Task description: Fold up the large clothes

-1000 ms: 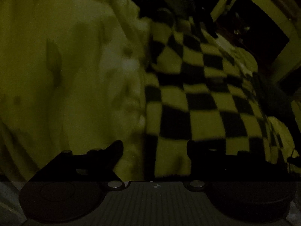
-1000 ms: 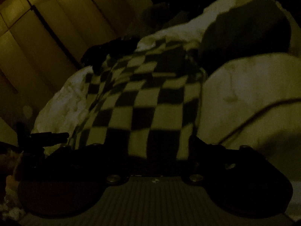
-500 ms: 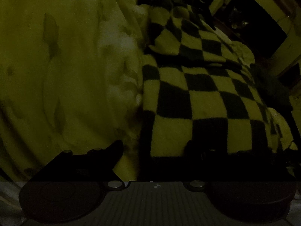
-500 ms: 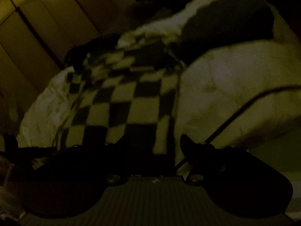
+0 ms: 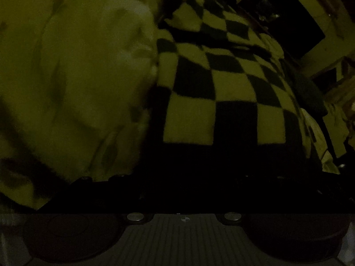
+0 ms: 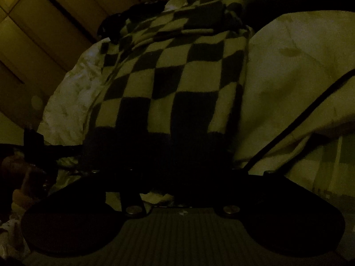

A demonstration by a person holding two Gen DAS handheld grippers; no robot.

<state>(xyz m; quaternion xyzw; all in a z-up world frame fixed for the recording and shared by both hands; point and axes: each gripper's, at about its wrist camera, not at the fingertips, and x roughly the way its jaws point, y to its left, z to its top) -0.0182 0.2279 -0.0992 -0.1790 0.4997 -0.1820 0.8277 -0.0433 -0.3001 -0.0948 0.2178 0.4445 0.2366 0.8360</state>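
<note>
A large black-and-white checkered garment (image 5: 230, 84) lies spread on a pale duvet (image 5: 77, 66); its near hem is a dark band. My left gripper (image 5: 182, 177) sits low at that hem's left corner, finger mounts wide apart, tips lost in the dark. In the right wrist view the same garment (image 6: 168, 84) runs away from me. My right gripper (image 6: 182, 168) is at the hem's right corner, its jaws closing with the dark hem between them; whether the pads touch the cloth is too dark to tell.
The pale duvet (image 6: 288, 77) bulges to the right, crossed by a thin dark cable (image 6: 299, 119). Panelled cupboard doors (image 6: 33, 33) stand at the far left. A dark screen (image 5: 288, 22) hangs on the wall beyond the bed. A hand (image 6: 20, 184) shows at the left edge.
Both grippers have sunk and tipped down toward the near hem, which now fills the space at their fingers. The right fingers have drawn closer together.
</note>
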